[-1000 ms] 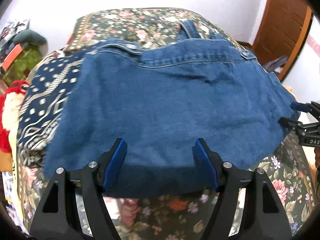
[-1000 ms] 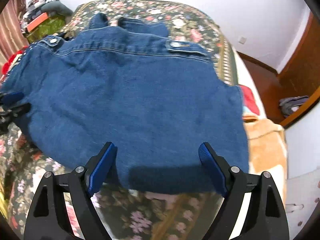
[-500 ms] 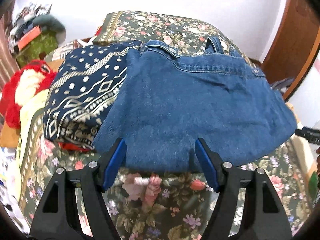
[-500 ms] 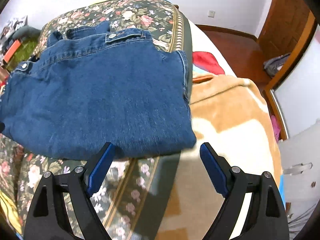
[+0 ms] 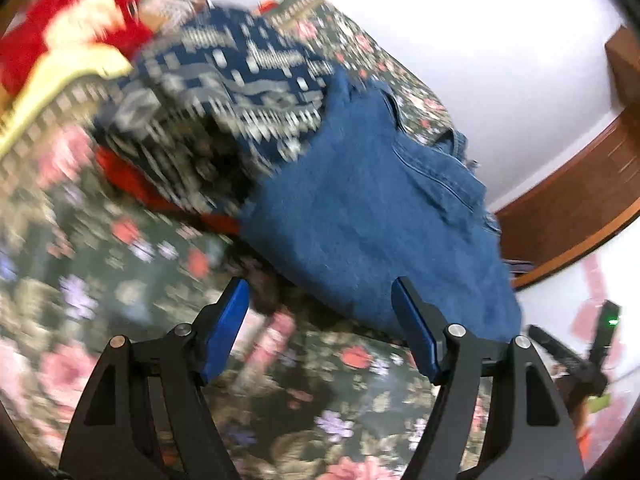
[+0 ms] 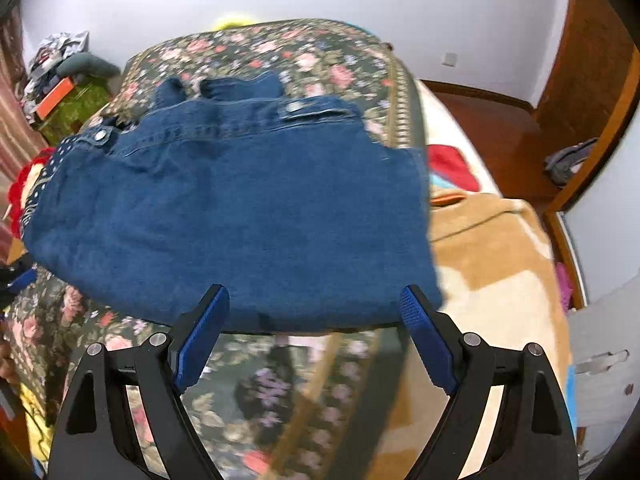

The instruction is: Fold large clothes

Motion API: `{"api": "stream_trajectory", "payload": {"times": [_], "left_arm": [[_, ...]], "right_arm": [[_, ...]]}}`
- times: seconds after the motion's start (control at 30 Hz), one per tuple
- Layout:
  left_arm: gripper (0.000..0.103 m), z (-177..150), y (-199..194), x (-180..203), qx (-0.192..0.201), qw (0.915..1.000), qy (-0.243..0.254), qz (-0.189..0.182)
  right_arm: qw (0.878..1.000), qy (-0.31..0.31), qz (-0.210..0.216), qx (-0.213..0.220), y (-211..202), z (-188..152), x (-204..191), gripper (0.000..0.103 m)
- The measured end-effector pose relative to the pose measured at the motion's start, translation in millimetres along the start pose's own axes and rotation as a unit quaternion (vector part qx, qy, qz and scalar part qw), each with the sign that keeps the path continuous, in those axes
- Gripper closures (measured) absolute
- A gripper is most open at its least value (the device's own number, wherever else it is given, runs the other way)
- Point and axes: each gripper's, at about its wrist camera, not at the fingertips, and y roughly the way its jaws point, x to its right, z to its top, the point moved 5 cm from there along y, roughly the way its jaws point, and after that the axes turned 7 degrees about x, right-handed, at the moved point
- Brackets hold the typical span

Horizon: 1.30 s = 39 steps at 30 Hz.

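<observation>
Right wrist view shows the folded denim garment (image 6: 240,216) lying flat on the floral bedspread (image 6: 304,48), its near hem just ahead of my right gripper (image 6: 314,308), whose jaws stand wide with nothing between them. My left gripper (image 5: 320,300) is likewise spread and empty, off the denim's left near corner, beside the patterned navy cloth (image 5: 240,92). For the next fold I'd pinch both near corners evenly, lift together, and keep the hem taut so it lands square.

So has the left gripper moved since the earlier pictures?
Yes. The left gripper has swung left and rolled: the denim garment, once centred between its open jaws, now sits right, tilted.
</observation>
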Motion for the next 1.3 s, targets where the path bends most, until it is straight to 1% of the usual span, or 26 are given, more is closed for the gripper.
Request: {"api": "stream_trajectory", "payload": {"times": [0.03, 0.1, 0.23, 0.37, 0.43, 0.47, 0.5, 0.57, 0.6, 0.63, 0.67, 0.7, 0.77, 0.8, 0.83, 0.87, 0.9, 0.97, 1.07, 1.1, 1.17, 1.2, 1.23, 1.3], "left_arm": [[0.031, -4, 8, 2, -0.008, 0.9999, -0.006, -0.013], [0.031, -7, 20, 5, -0.011, 0.9997, -0.009, -0.021], [0.031, -1, 44, 11, -0.013, 0.9996, -0.005, -0.024], [0.031, 9, 71, 12, -0.013, 0.9993, -0.020, -0.028], [0.031, 12, 87, 11, -0.023, 0.9985, -0.037, -0.032], [0.032, 12, 100, 10, -0.036, 0.9975, -0.052, -0.031], [0.033, 13, 106, 10, -0.039, 0.9968, -0.062, -0.033], [0.041, 14, 110, 10, -0.036, 0.9956, -0.079, -0.036], [0.043, 15, 109, 11, -0.032, 0.9957, -0.080, -0.035], [0.047, 16, 106, 14, -0.027, 0.9963, -0.076, -0.031], [0.052, 15, 102, 19, -0.023, 0.9974, -0.066, -0.019], [0.056, 15, 97, 24, -0.018, 0.9983, -0.054, -0.009], [0.067, 16, 84, 43, -0.006, 0.9998, -0.010, 0.017], [0.070, 17, 80, 50, 0.000, 0.9997, 0.007, 0.025], [0.075, 19, 71, 64, 0.011, 0.9990, 0.033, 0.030], [0.077, 19, 65, 73, 0.018, 0.9983, 0.046, 0.030], [0.078, 21, 59, 83, 0.026, 0.9976, 0.056, 0.030], [0.079, 23, 42, 106, 0.045, 0.9960, 0.075, 0.017], [0.080, 28, 13, 137, 0.075, 0.9928, 0.093, -0.010], [0.080, 28, 4, 142, 0.080, 0.9915, 0.101, -0.016], [0.080, 29, -17, 162, 0.101, 0.9851, 0.137, -0.023], [0.080, 37, -31, 159, 0.107, 0.9831, 0.146, -0.025], [0.080, 39, -42, 165, 0.117, 0.9797, 0.160, -0.029], [0.080, 43, -58, 167, 0.128, 0.9765, 0.171, -0.031]], "right_arm": [[1.000, -0.007, 0.002, -0.003, 4, 0, -5, 0.018], [1.000, -0.022, 0.001, -0.008, 11, -2, -13, 0.018], [0.999, -0.047, 0.008, -0.018, 23, -2, -28, 0.018], [0.998, -0.058, 0.011, -0.018, 35, 4, -38, 0.018], [0.998, -0.058, 0.013, -0.022, 41, 5, -40, 0.018], [0.998, -0.057, 0.012, -0.026, 43, 4, -42, 0.018], [0.998, -0.056, 0.009, -0.029, 46, 3, -43, 0.018], [0.998, -0.059, 0.005, -0.027, 48, 4, -44, 0.018], [0.998, -0.062, 0.004, -0.026, 47, 3, -46, 0.018], [0.998, -0.064, 0.004, -0.025, 47, 3, -47, 0.018], [0.998, -0.065, 0.005, -0.025, 46, 3, -48, 0.018], [0.997, -0.066, 0.005, -0.026, 46, 3, -48, 0.018], [0.997, -0.068, 0.002, -0.027, 44, 2, -49, 0.018], [0.997, -0.069, 0.002, -0.028, 43, 2, -49, 0.018], [0.997, -0.069, 0.002, -0.028, 42, 1, -50, 0.018], [0.997, -0.068, 0.002, -0.028, 40, 2, -50, 0.018], [0.997, -0.067, 0.003, -0.026, 37, 2, -51, 0.018], [0.998, -0.068, 0.005, -0.020, 28, 4, -55, 0.018], [0.997, -0.073, 0.006, -0.007, 14, 10, -60, 0.018], [0.997, -0.075, 0.007, -0.001, 8, 13, -64, 0.018], [0.997, -0.078, 0.012, 0.010, -3, 19, -72, 0.018], [0.997, -0.079, 0.014, 0.014, -6, 22, -75, 0.018], [0.996, -0.080, 0.020, 0.017, -9, 25, -79, 0.018], [0.996, -0.082, 0.035, 0.020, -12, 30, -91, 0.018]]}}
